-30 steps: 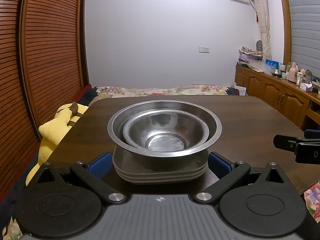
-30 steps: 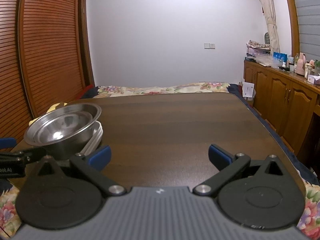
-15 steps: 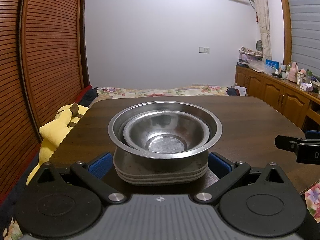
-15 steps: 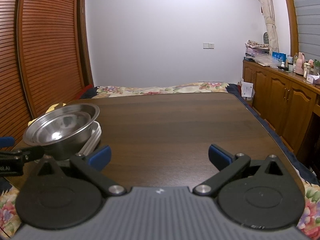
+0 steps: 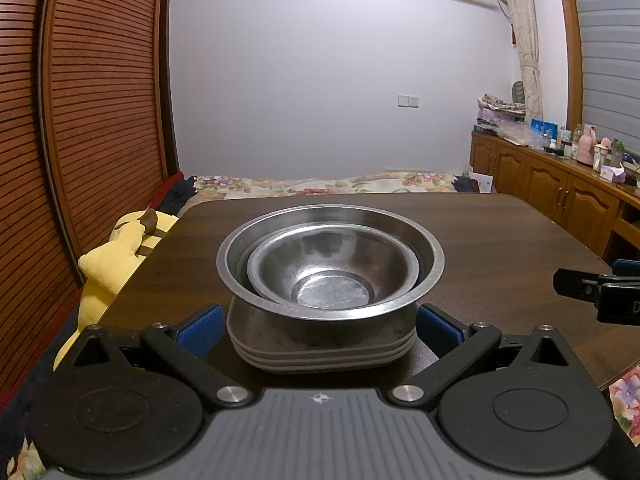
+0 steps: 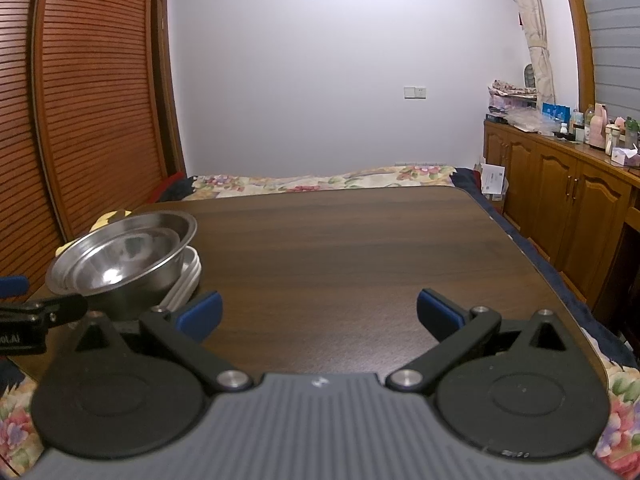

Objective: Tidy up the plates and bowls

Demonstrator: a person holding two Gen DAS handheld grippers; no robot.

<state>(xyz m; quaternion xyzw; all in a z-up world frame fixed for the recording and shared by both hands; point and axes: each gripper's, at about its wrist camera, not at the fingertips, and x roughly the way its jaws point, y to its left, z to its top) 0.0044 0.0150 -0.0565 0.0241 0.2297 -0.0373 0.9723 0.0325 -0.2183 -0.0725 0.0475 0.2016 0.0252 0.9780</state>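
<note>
- The table (image 6: 360,248) serves as landmark: on its near left corner sits a stack of plates (image 5: 320,354), lying flat.
- On the plates stand two steel bowls, mouths up, the small bowl (image 5: 332,276) nested inside the big bowl (image 5: 434,266).
- The left gripper (image 5: 319,322) is spread wide, its blue pads flanking the plates, gripping nothing.
- The right gripper (image 6: 318,312) gapes wide over bare table, right of the stack.
- Letters on a gripper body are cut off, unreadable.

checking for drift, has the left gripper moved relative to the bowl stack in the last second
No. In the left wrist view the left gripper sits open around the plates under the nested bowls, framed as before against the table.
</note>
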